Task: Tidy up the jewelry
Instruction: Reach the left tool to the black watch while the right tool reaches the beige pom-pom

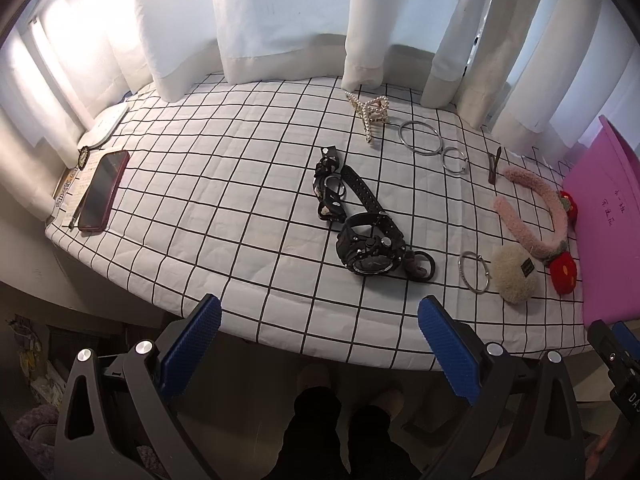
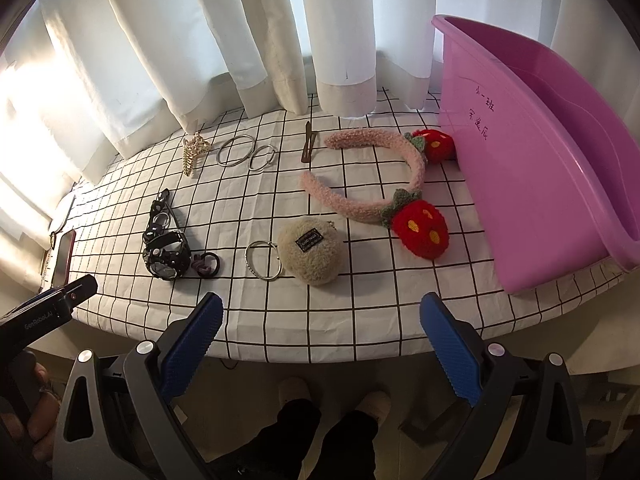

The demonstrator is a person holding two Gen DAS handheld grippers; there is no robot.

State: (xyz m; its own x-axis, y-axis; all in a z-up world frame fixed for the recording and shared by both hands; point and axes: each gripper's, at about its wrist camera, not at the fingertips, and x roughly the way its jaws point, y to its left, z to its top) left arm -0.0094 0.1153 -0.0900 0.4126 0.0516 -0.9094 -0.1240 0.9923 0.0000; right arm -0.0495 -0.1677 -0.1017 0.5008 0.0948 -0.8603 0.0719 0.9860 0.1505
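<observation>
Both grippers hang spread wide and empty off the table's near edge. The plush pouch (image 2: 310,256) lies dead ahead of the right gripper (image 2: 320,340), left of the pink bin (image 2: 532,184); the left gripper (image 1: 320,340) faces the watch (image 1: 370,246).

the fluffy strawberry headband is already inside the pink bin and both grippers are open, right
Not quite. The strawberry headband lies on the checked tablecloth beside the pink bin, not inside it, as the right wrist view shows. The left gripper and right gripper are open.
</observation>
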